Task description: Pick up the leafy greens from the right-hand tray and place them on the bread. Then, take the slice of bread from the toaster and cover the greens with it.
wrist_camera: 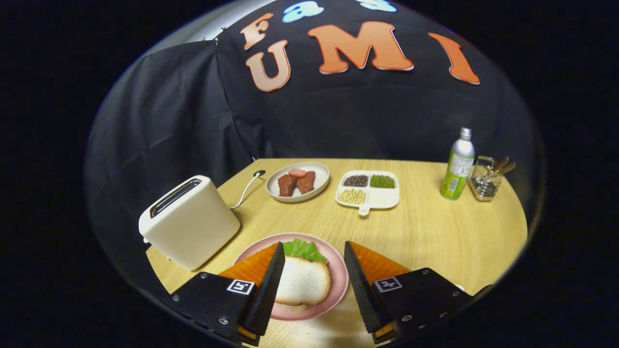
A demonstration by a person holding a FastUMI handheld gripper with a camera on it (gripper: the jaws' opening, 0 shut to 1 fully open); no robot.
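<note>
Wooden table [435, 237] under my view carries one cream toaster [188, 221], one pink plate [338, 280], one white dish [297, 181] of meat and one three-part tray [370, 190]. My tongs [312, 285] hang open, empty, over the plate. Between them lies one pale bread slice [303, 282], ruffled green leaves [303, 249] poking out beyond it. One bottle [457, 166] stands beside a holder [486, 180].

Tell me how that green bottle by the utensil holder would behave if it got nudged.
The bottle stands tall and narrow, so it would probably tip rather than slide. Being round, it may roll once down. The open gripper is far from it, over the pink plate.
</note>
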